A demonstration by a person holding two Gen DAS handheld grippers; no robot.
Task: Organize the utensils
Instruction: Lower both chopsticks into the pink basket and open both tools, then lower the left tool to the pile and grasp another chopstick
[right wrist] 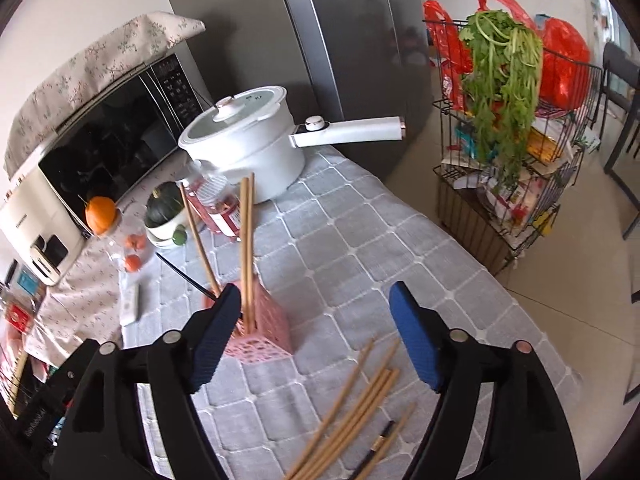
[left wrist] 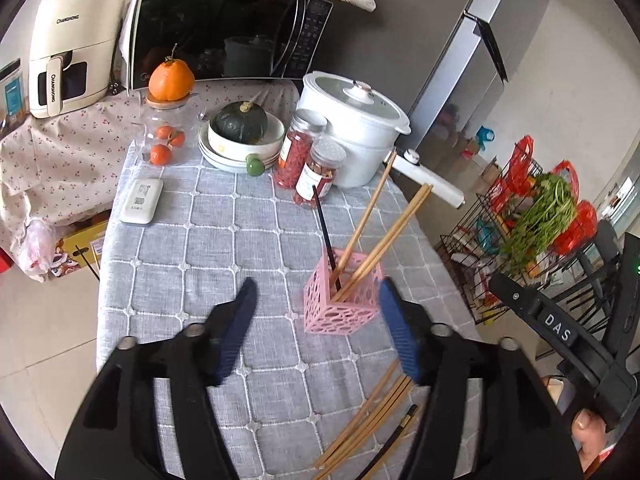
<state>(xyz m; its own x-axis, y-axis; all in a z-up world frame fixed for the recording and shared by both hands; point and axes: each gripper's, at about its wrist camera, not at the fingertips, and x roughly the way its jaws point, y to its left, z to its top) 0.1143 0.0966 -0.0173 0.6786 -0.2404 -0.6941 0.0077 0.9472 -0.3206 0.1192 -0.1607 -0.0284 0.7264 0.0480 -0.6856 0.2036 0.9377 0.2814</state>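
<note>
A pink perforated holder (left wrist: 343, 294) is seen standing upright on the grey checked tablecloth (left wrist: 192, 240), and four chopsticks are already lodged in it: three wooden ones (left wrist: 384, 220) and one black one (left wrist: 325, 232), all leaning outward. Nearer the table's edge, a loose bundle of wooden chopsticks (right wrist: 352, 408) is left lying flat, with a single black chopstick (right wrist: 378, 446) beside it. The task is judged to be partly done, with the sorting of these remaining sticks into the holder as the step in hand.

The left gripper (left wrist: 318, 328) is held wide open and empty, the holder framed between its blue pads. The right gripper (right wrist: 316, 336) is likewise spread wide with nothing held, poised above the loose bundle. A descent onto one stick, or a pair, is called for next, with the fingers set across its length.

Further back, a white lidded pot (left wrist: 352, 120), two jars of red contents (left wrist: 308, 160) and a bowl holding a dark green squash (left wrist: 240, 120) are set.
</note>
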